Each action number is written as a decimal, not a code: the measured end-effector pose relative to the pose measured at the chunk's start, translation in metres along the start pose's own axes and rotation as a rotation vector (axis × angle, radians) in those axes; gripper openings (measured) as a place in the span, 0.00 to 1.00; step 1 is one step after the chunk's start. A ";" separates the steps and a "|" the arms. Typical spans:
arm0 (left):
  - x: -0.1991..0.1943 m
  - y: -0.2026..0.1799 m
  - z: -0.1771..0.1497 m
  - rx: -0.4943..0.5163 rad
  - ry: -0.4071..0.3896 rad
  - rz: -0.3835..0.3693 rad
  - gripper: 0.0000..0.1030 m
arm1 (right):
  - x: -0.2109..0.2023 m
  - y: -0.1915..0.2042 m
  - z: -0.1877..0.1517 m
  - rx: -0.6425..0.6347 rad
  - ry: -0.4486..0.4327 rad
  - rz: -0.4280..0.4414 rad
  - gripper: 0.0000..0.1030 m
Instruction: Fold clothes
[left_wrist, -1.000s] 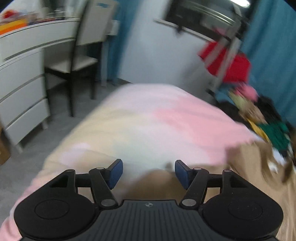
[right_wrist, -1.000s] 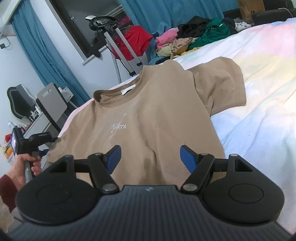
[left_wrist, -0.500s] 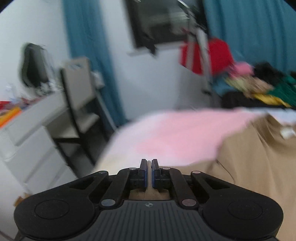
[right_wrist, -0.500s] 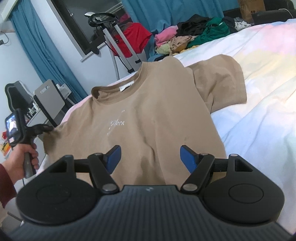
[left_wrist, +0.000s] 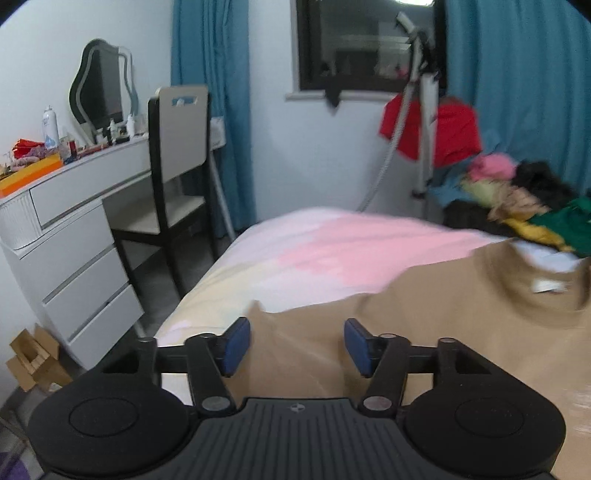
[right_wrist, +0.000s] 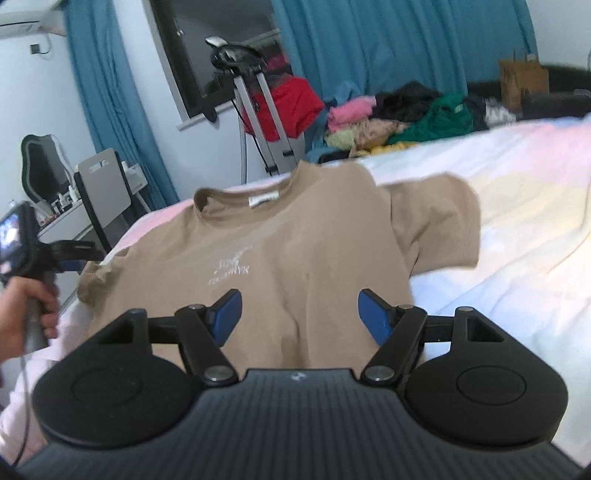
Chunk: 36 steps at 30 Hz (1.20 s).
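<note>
We record one tan T-shirt (right_wrist: 295, 243), spread front-up on the bed (right_wrist: 517, 229), collar toward the far edge, white chest print facing up; one short sleeve lies flat toward the bed's right side, the other sleeve sits bunched at the left edge, near the left claw (right_wrist: 72, 258).

Left claw (left_wrist: 293, 345): its jaws have just been opening and now stand wide apart, blue pads clear of the fabric, nothing gripped; tan cloth lies below and between them; in the right wrist view a hand (right_wrist: 26, 314) holds its handle at the bed's left edge.

Right claw (right_wrist: 299, 317): jaws wide, nothing between the pads; it hangs over the shirt's lower hem at the near edge of the bed.

Also noted: a heap of mixed clothes (right_wrist: 399, 122) beyond the bed's far edge; a red garment (left_wrist: 443, 129) draped on a metal stand; a chair (left_wrist: 177, 166) at a white dresser (left_wrist: 74, 240) left of the bed; blue curtains (left_wrist: 210, 92) flank a dark window (left_wrist: 354, 44).
</note>
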<state>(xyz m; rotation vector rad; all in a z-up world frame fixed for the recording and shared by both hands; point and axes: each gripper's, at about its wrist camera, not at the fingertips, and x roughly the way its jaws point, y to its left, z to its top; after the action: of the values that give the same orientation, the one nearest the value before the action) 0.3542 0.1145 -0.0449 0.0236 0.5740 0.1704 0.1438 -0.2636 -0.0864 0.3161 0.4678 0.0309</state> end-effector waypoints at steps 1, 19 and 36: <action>-0.019 -0.004 -0.003 0.011 -0.013 -0.010 0.63 | -0.004 0.000 0.002 -0.006 -0.015 -0.005 0.70; -0.277 -0.057 -0.121 0.025 -0.110 -0.185 0.97 | -0.062 0.000 0.007 -0.023 -0.139 -0.037 1.00; -0.228 -0.038 -0.158 -0.105 0.037 -0.228 1.00 | -0.025 -0.036 0.001 0.243 -0.086 0.013 1.00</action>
<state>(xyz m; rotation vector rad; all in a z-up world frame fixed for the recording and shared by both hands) 0.0861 0.0351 -0.0581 -0.1469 0.5993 -0.0211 0.1200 -0.3002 -0.0858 0.5572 0.3842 -0.0271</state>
